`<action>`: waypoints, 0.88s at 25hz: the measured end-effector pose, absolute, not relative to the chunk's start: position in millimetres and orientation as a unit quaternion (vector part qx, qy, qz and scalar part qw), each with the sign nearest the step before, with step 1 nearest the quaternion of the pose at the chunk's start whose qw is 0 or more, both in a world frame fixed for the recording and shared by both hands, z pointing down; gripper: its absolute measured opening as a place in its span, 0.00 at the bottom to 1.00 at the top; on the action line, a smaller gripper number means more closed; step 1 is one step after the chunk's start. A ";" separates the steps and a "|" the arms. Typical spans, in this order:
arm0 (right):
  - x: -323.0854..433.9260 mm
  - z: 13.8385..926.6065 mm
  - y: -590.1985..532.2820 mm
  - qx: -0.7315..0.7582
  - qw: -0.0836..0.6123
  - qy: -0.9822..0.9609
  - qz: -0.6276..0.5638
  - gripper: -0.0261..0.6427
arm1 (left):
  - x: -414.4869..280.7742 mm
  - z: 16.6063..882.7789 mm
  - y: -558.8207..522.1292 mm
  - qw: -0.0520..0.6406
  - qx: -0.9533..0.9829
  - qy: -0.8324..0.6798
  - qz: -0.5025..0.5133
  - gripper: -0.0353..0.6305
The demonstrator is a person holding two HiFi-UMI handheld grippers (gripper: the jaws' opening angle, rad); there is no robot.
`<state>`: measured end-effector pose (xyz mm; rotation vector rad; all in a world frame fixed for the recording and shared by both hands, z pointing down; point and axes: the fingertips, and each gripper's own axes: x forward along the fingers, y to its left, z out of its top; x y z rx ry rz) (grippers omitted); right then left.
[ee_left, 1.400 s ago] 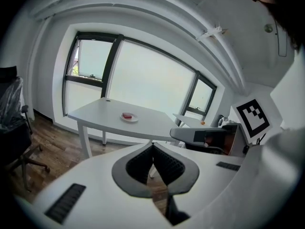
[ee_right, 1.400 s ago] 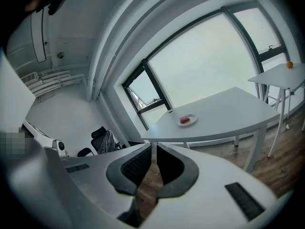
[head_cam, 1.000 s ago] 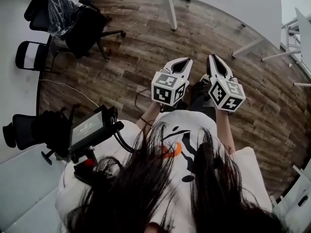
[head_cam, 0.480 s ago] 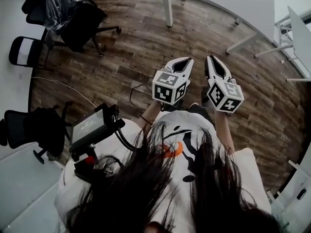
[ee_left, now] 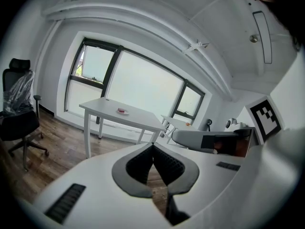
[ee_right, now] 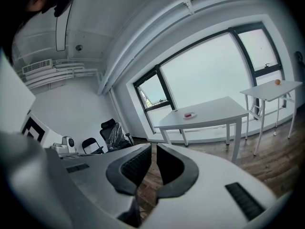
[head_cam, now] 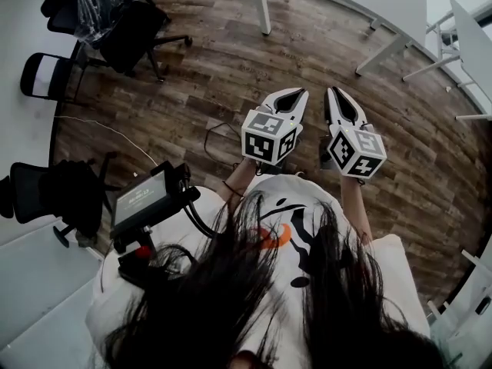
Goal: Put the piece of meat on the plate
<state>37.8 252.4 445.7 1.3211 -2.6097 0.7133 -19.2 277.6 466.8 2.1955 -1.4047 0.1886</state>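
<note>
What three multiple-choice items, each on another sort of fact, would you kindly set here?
1. Where is the small round white plate? A on the white rectangular table; B on a windowsill; C on a chair.
2. The wooden plank floor's colour? A brown; B white; C green.
3. The white right gripper's jaws? A wide open; B shut, empty; C gripping a cup.
A: it sits on the tabletop. A: brown boards show. B: jaws meet, nothing between.
</note>
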 end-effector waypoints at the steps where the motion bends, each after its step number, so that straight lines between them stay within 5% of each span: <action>1: 46.2 445.8 261.9 0.436 0.064 -0.866 0.235 0.10 | -11.2 467.4 286.4 0.260 0.810 -0.521 0.070 0.06; 22: 109.6 443.3 350.8 0.409 0.057 -0.882 0.227 0.10 | 63.8 465.7 374.5 0.237 0.808 -0.532 0.086 0.06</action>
